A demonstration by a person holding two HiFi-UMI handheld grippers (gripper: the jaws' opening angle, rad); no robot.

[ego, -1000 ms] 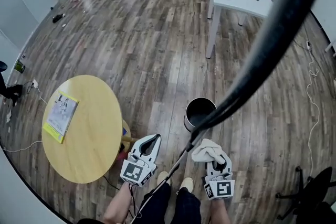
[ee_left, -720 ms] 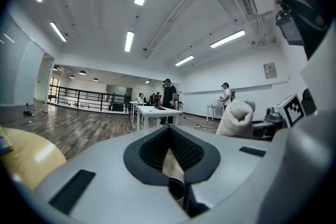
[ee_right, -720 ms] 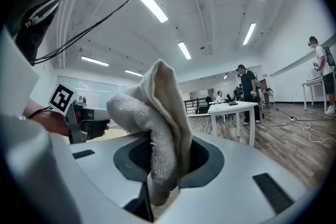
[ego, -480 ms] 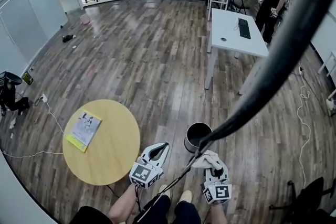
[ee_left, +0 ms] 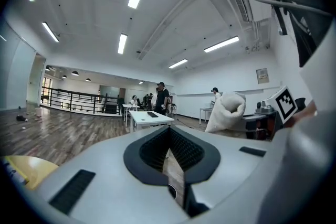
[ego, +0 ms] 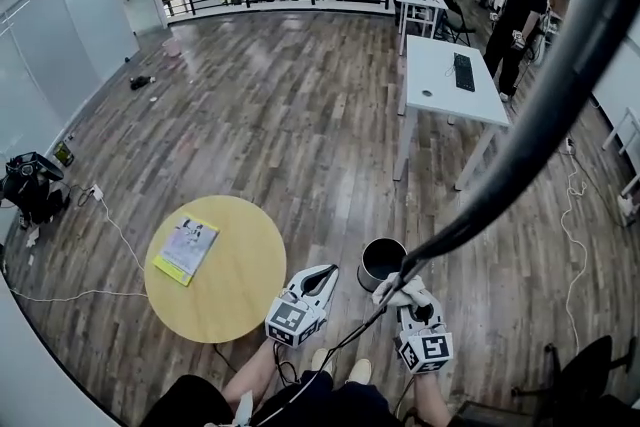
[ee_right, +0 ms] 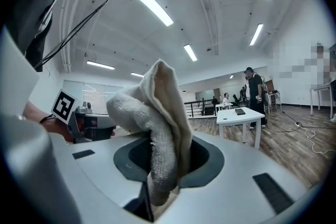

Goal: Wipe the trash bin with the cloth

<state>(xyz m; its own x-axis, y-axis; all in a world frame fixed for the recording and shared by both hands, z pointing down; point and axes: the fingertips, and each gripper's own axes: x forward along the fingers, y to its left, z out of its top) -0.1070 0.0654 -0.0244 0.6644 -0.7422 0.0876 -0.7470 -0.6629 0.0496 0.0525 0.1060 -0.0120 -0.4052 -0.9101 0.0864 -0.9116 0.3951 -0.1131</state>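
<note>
Holding cloth (ego: 397, 292) pinched in right tool (ego: 408, 305), lower centre, just beside trash bin (ego: 381, 260); left tool (ego: 323, 274) pressed together, empty. I risk loose folds slipping, or toppling bin.

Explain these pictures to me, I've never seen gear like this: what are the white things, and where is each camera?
There is no robot: a person holds a two-jaw gripper in each hand. The head view comes from a camera on the person's head, looking down at a wooden floor. The other two cameras ride on the grippers. The left gripper is shut and empty. The right gripper is clamped on a white cloth. Ahead of it stands a dark trash bin. A round yellow table carries a booklet.
</note>
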